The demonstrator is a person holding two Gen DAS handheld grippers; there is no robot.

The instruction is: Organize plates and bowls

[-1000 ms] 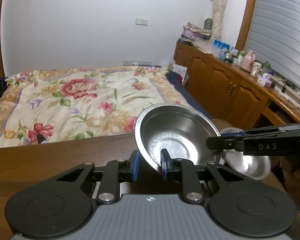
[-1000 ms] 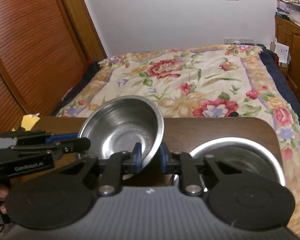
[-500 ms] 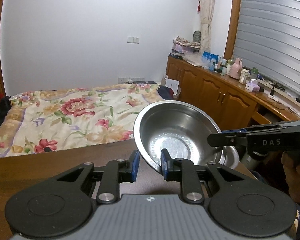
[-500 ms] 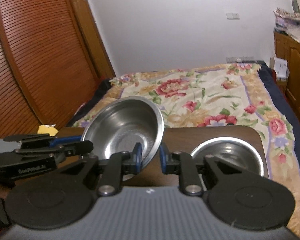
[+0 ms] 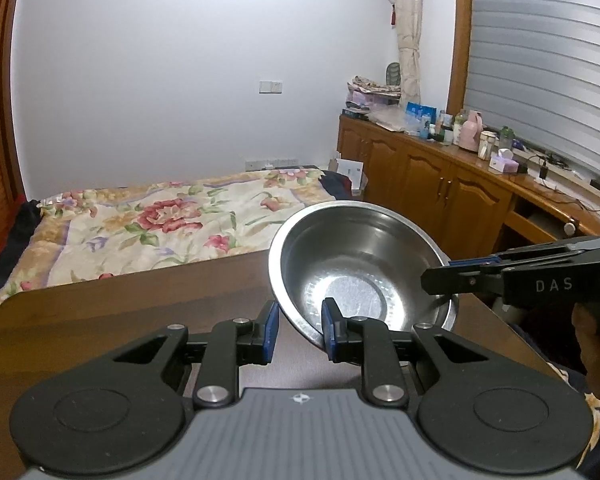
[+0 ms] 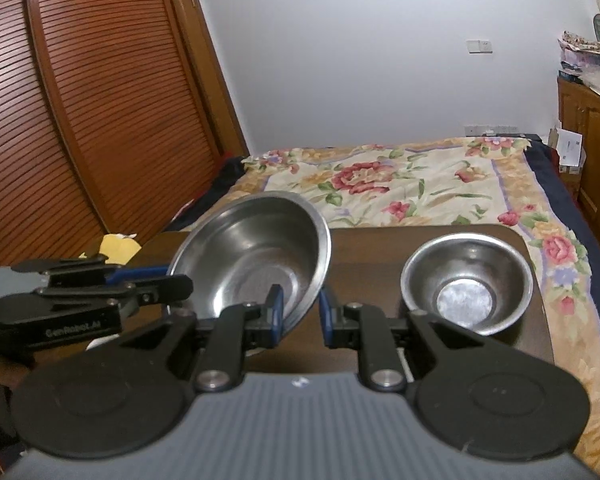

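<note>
Big bowl: steel, held tilted above the table, its open side turned toward the cameras; in the right wrist view it sits left of centre.
Left gripper: clenched on the big bowl's near rim, the wall of the bowl running between the blue pads; in the right wrist view it comes in from the left edge and meets the bowl's left rim.
Right gripper: clenched on the big bowl's near-right rim, one blue pad inside the bowl, the other outside; in the left wrist view it reaches in from the right and bites the bowl's right rim.
Hand: seen at the right edge of the left wrist view, wrapped on the right gripper's handle.
Small bowl: steel, upright and empty, resting on the table's right side, near the far right corner, apart from the big bowl.
Table: dark brown wood with rounded corners, set against the foot of the bed.
Bed: floral cover, beyond the table.
Cabinets: wooden, along the right wall in the left wrist view, top crowded with bottles and boxes.
Doors: brown louvred panels at left in the right wrist view.
</note>
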